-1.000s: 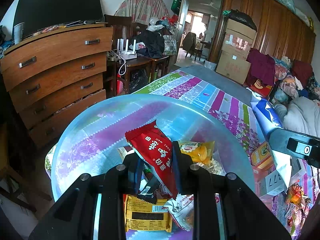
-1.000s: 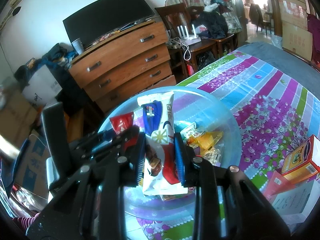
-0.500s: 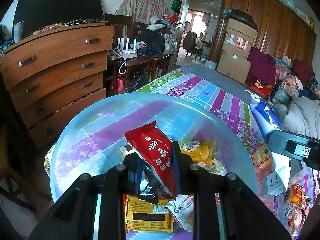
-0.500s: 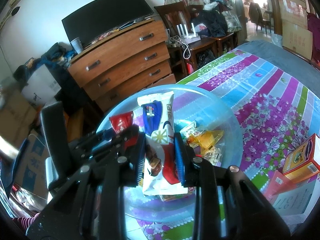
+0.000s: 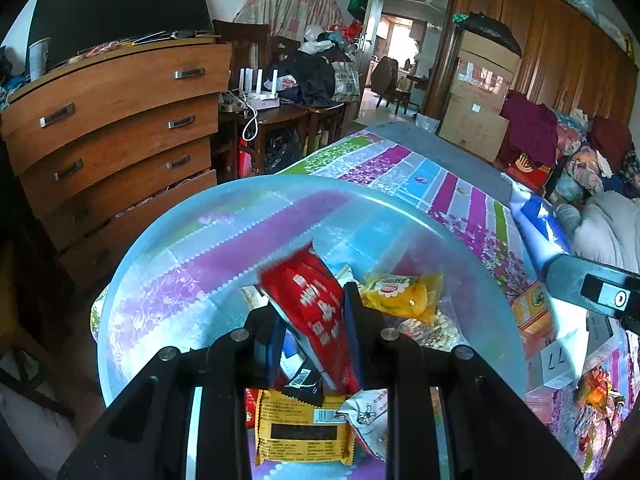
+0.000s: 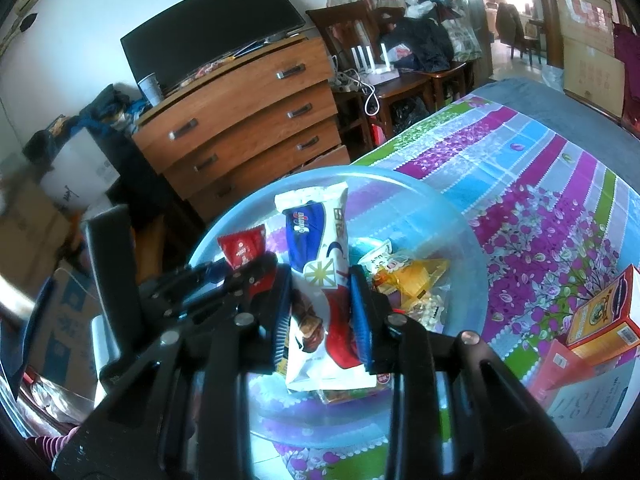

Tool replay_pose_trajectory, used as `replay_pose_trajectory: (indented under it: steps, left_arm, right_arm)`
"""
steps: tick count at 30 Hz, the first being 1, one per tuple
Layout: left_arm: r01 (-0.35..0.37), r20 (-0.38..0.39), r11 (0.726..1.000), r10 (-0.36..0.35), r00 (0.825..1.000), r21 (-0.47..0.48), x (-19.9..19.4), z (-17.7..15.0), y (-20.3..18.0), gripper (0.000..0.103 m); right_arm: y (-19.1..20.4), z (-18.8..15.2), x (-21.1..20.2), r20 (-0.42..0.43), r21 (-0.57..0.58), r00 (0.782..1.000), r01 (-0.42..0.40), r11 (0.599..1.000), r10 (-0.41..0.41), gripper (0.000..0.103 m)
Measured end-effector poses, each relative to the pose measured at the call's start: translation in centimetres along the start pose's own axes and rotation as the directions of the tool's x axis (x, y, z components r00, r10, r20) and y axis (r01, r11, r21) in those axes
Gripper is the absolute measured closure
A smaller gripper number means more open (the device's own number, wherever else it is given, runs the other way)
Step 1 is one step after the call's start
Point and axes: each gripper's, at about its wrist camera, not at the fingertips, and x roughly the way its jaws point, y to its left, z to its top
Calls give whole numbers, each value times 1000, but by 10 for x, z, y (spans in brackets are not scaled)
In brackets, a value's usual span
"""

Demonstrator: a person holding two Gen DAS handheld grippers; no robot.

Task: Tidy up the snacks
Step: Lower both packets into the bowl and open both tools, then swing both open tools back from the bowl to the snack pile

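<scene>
A clear blue plastic bowl (image 5: 168, 264) stands on the striped tablecloth and holds several snack packets, among them a yellow one (image 5: 404, 294) and an orange-brown one (image 5: 304, 432). My left gripper (image 5: 310, 312) is over the bowl, still around a red snack packet (image 5: 316, 312) that looks blurred and tilted. My right gripper (image 6: 322, 292) is shut on a white and blue snack packet (image 6: 320, 248) and holds it upright above the same bowl (image 6: 460, 240). The left gripper (image 6: 240, 276) with the red packet (image 6: 242, 246) shows at the left in the right wrist view.
Orange and red boxes (image 6: 600, 316) and a white box (image 5: 560, 360) lie on the cloth right of the bowl. A wooden chest of drawers (image 5: 112, 128) stands beyond the table's left edge. The striped cloth (image 6: 520, 168) stretches away behind the bowl.
The red packet in my left gripper has shifted and tilted, and is motion-blurred now. The right gripper and its white packet have held still over the bowl.
</scene>
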Motion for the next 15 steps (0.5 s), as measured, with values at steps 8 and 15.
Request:
replay_pose_trajectory:
  steps: [8, 15]
  left_arm:
    - [-12, 6, 1000, 12, 1000, -9, 0, 1, 3, 40]
    - [-25, 7, 1000, 25, 1000, -7, -1, 3, 0, 31]
  right_arm:
    - [-6, 0, -1, -1, 22, 1000, -2, 1000, 2, 67]
    - [6, 4, -15, 28, -1, 1000, -14, 1000, 14, 46]
